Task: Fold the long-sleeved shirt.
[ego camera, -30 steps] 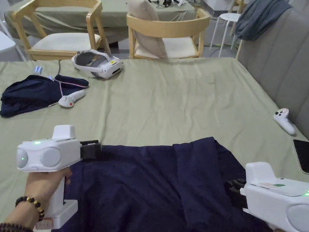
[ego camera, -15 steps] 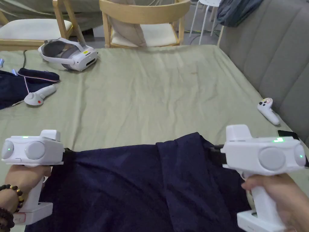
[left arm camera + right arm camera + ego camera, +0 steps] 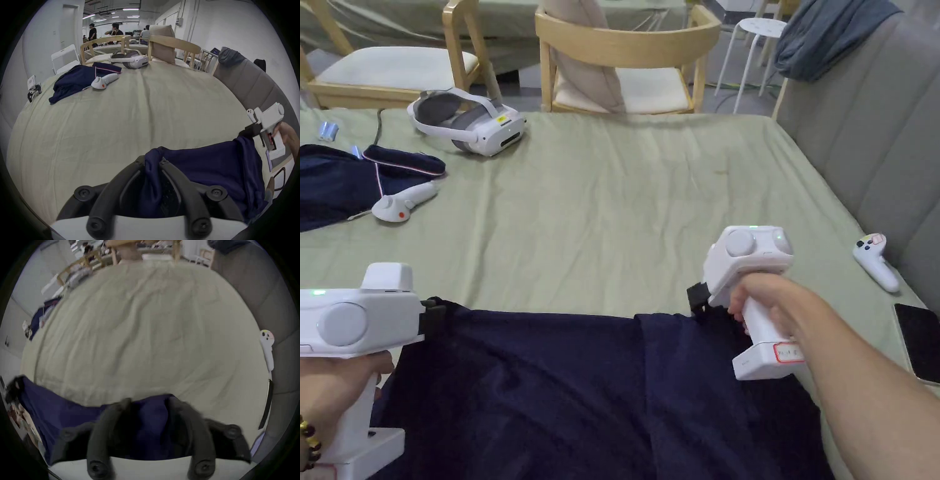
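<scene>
2 grippers, left [image 3: 153, 160] and right [image 3: 148, 402], pinch the navy shirt [image 3: 581, 387] edge, fingers closed on cloth; headset [image 3: 467, 122] well beyond.

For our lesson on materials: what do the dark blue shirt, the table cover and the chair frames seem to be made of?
Dark blue shirt: soft matte woven or knit cloth; it drapes and bunches.
Table cover: thin pale green fabric, matte, with fine creases.
Chair frames: light wood, smooth satin finish, probably varnished.
</scene>
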